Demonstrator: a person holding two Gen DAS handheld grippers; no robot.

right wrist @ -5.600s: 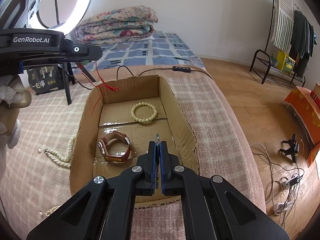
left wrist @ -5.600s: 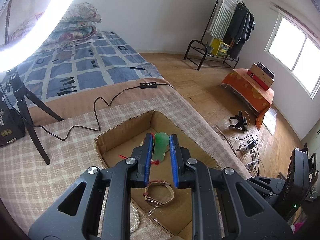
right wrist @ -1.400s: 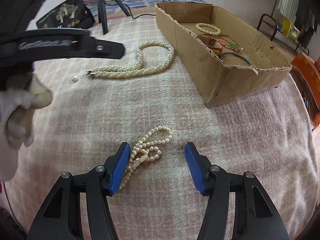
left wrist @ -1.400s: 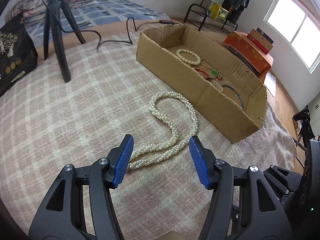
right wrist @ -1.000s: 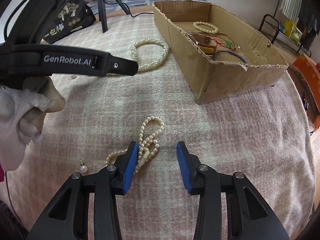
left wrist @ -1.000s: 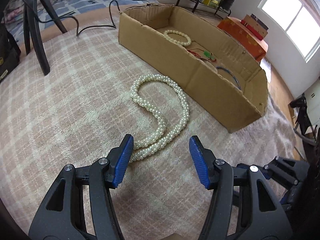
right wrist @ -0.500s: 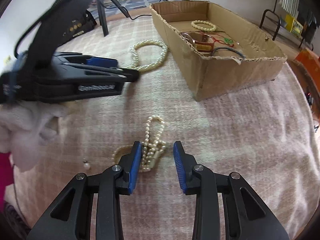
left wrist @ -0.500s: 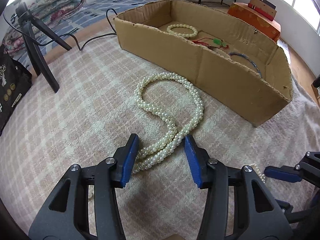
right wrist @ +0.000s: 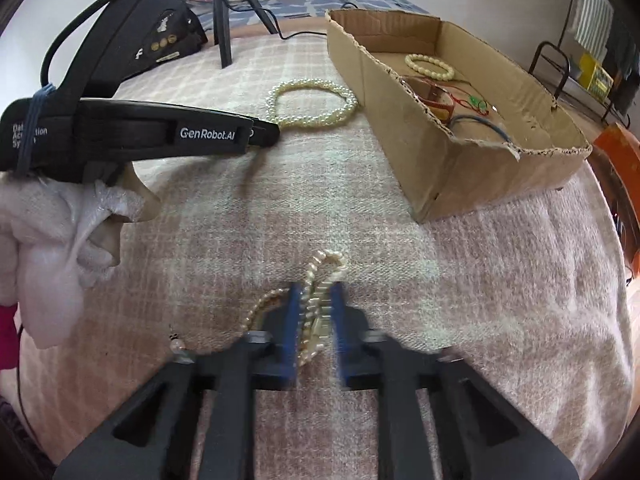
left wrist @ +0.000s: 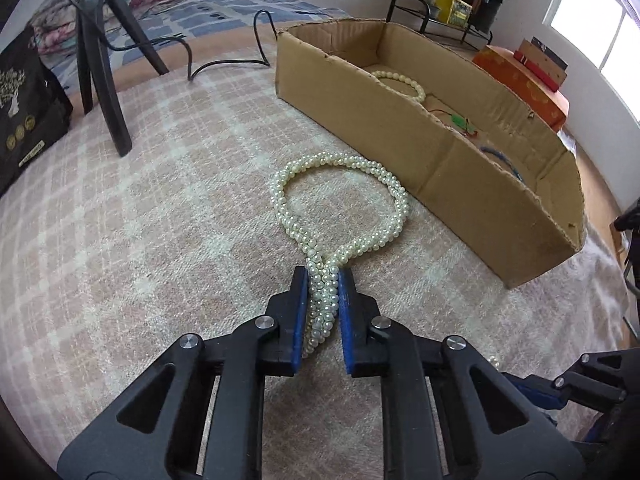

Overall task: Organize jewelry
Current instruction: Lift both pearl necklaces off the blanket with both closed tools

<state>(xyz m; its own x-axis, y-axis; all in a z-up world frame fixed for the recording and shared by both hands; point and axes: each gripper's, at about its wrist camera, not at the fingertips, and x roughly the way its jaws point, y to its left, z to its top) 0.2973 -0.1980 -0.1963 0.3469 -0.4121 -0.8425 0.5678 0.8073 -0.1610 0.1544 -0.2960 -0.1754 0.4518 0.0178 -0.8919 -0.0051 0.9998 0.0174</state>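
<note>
Both tools just clamped down, left tool [left wrist: 323,280] pinching the long pearl necklace [left wrist: 340,200] and right tool [right wrist: 314,312] the small pearl strand [right wrist: 320,276], so I reckon they're ready for the cardboard box [left wrist: 460,176].

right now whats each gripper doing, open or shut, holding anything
Left gripper: shut on the long pearl necklace, still on the blanket.
Right gripper: shut on the small pearl strand.

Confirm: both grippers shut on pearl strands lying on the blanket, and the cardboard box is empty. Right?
Not quite. The cardboard box is not empty: the right wrist view shows a bead bracelet and other pieces inside. The rest holds: left gripper is shut on the long pearl necklace, right gripper on the small pearl strand, both on the blanket.
</note>
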